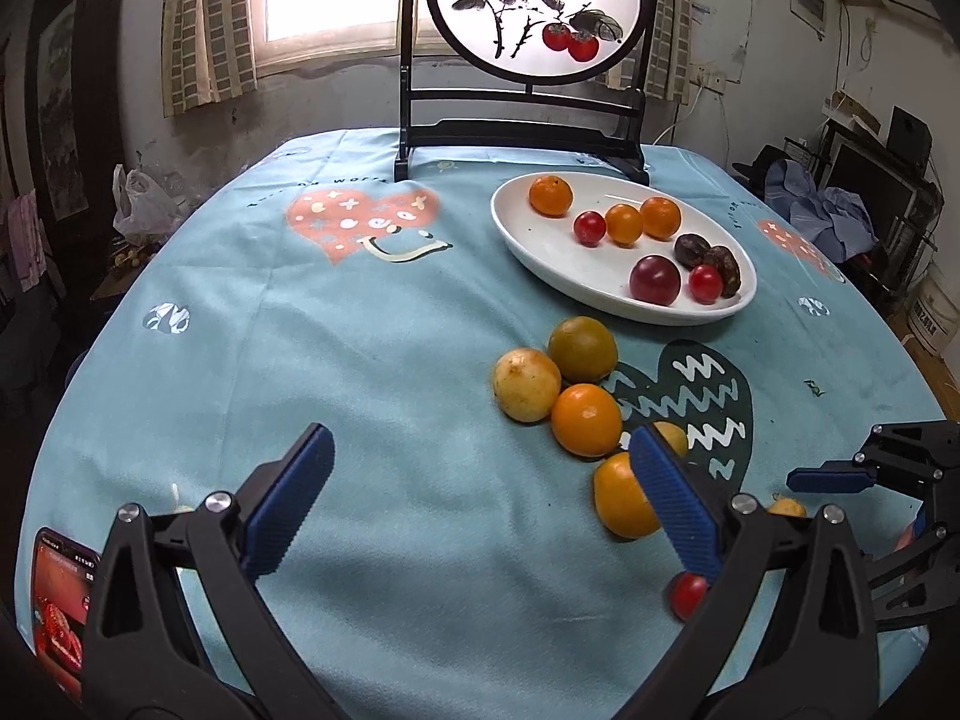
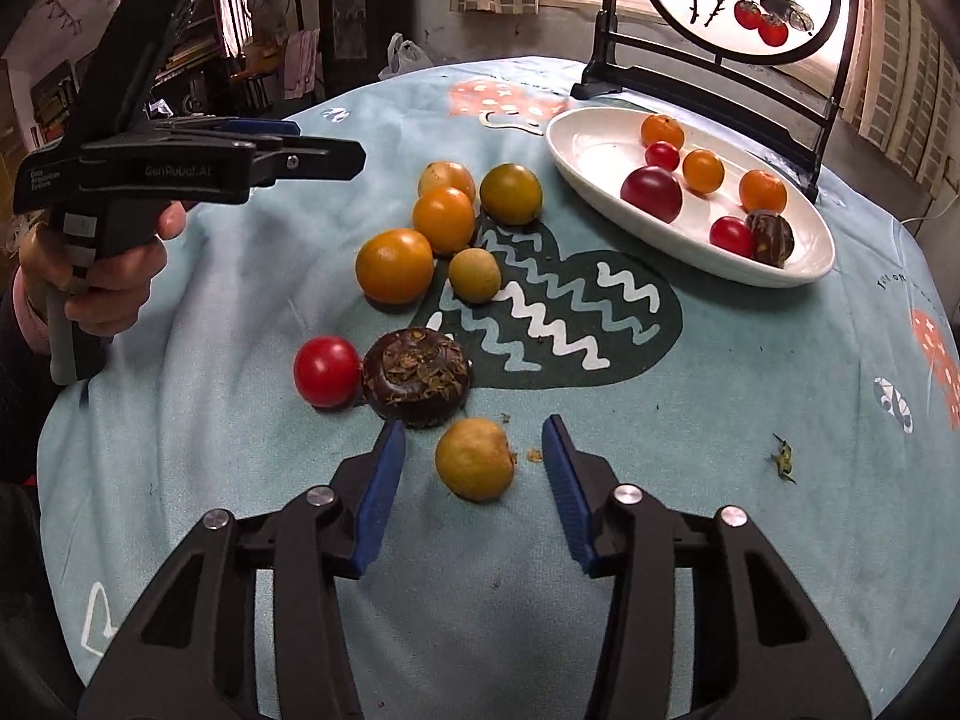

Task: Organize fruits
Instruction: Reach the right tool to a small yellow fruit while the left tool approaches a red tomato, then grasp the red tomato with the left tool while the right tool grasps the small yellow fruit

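A white oval plate (image 2: pixel 588 150) (image 1: pixel 540 252) at the back right holds several oranges, cherry tomatoes, a plum and dark chestnuts. Loose fruit lies on the blue cloth: oranges (image 2: pixel 394 265), a greenish orange (image 2: pixel 510 193), a red tomato (image 2: pixel 326 370), a dark water chestnut (image 2: pixel 417 375) and a small yellow fruit (image 2: pixel 474 458). My right gripper (image 2: pixel 474 435) is open, its fingers on either side of the small yellow fruit without touching it. My left gripper (image 1: pixel 480 456) is open and empty above the cloth, left of the oranges (image 1: pixel 586 420); it also shows in the right wrist view (image 2: pixel 336 156).
A black framed round painting stand (image 1: pixel 522 138) stands at the table's back edge behind the plate. A phone (image 1: pixel 60 600) lies at the near left corner. A small green scrap (image 2: pixel 783 459) lies on the cloth to the right.
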`<state>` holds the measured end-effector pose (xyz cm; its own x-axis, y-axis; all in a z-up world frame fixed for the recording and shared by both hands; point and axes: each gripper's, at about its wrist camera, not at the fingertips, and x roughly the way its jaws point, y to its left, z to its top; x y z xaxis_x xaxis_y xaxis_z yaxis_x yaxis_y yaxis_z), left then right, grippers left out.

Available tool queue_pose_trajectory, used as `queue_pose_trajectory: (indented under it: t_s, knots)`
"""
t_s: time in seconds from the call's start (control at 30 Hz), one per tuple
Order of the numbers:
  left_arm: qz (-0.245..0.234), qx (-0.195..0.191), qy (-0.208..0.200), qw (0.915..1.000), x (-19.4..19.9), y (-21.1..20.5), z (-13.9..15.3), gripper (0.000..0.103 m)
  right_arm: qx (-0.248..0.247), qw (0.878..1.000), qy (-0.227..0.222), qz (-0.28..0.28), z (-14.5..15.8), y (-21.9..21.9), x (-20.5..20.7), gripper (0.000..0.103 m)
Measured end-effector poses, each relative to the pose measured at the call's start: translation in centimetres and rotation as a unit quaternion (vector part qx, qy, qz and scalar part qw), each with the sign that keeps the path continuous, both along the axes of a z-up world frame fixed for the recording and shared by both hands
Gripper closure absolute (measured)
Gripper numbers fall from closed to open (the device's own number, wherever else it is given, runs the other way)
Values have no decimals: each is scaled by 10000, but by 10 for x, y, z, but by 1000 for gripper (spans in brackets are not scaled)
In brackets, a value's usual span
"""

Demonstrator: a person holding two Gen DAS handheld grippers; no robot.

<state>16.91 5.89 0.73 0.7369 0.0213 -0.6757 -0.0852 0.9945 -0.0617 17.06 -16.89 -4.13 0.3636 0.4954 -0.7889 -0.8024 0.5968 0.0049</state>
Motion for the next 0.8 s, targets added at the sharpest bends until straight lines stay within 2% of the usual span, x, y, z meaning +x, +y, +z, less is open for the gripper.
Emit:
queue_pose_trajectory:
  t_s: [0.2,0.47,0.63,0.67,0.73,0.8]
  knots:
    - [8,18,59,10000,1,0,-3,3,-109,9999,65,-80,-7,0,2,63]
    - [4,58,124,9999,3,-1,-5,3,-38,9998,150,-125,-8,-2,6,75]
    - [-81,41,206,9997,4,-3,-8,3,290,9980,276,-493,-1,-16,20,75]
    - [-180,-13,245,9995,4,-4,-8,3,356,9972,323,-576,0,-19,23,75]
    - [-736,-300,455,9958,2,-10,-10,3,401,9956,397,-751,-1,-23,29,75]
    - [-1522,-762,630,9834,-3,-17,-10,3,386,9947,433,-847,-2,-25,32,75]
